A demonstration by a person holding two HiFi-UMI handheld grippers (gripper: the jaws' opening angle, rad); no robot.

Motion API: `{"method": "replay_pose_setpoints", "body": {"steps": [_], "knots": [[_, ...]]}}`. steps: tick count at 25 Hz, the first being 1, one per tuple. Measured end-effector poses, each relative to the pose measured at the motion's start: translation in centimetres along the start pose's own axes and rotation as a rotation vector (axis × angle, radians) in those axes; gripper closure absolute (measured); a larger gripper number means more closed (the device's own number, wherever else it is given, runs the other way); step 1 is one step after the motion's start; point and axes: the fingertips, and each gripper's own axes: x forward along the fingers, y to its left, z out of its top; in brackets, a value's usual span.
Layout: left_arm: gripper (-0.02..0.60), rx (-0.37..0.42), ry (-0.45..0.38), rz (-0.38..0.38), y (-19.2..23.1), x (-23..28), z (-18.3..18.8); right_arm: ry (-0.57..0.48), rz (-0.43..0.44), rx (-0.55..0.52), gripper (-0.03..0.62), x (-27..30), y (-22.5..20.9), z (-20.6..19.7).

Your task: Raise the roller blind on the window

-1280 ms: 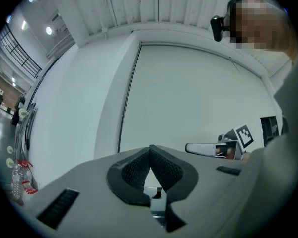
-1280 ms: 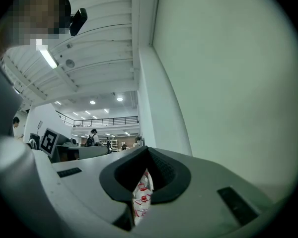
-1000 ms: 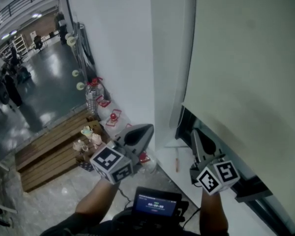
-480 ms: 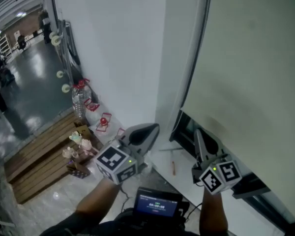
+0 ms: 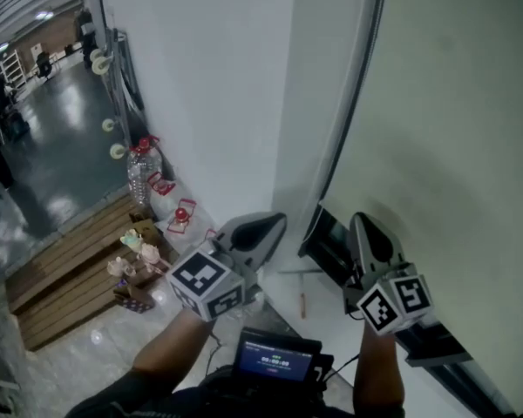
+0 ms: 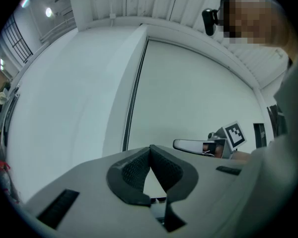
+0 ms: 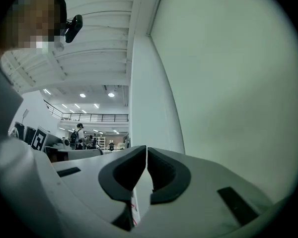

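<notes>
White wall (image 5: 200, 85) fills our head view, blind (image 5: 453, 103) lowered at right, left gripper (image 5: 266, 226) and right gripper (image 5: 366, 229) near its lower edge; left gripper view: we see jaws closed, empty; right gripper view: jaws just eased slightly apart, nothing between.

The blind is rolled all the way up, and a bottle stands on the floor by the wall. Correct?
No. The head view shows the blind hanging low, with only a narrow gap beneath it. The bottle does stand by the wall.
</notes>
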Motion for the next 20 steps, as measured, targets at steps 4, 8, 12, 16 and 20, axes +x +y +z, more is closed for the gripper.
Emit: {"method": "replay_pose_setpoints", "body": {"steps": [4,8,12,16,20], "knots": [[0.592,0.008,0.013,0.054,-0.3,2.3,1.1,0.002,0.066,0.014,0.557,1.3,-2.3,1.0],[0.592,0.022,0.017,0.121,0.4,5.3,1.8,0.009,0.142,0.014,0.556,3.7,-5.0,1.7],[0.592,0.01,0.03,0.171,1.3,8.1,1.4,0.02,0.22,0.024,0.496,6.8,-7.6,1.7],[0.592,0.019,0.029,0.217,1.0,8.0,1.5,0.039,0.265,0.011,0.464,8.6,-7.2,2.1],[0.592,0.041,0.04,0.273,0.9,7.6,1.6,0.053,0.311,-0.005,0.462,10.7,-7.1,2.0]]}}
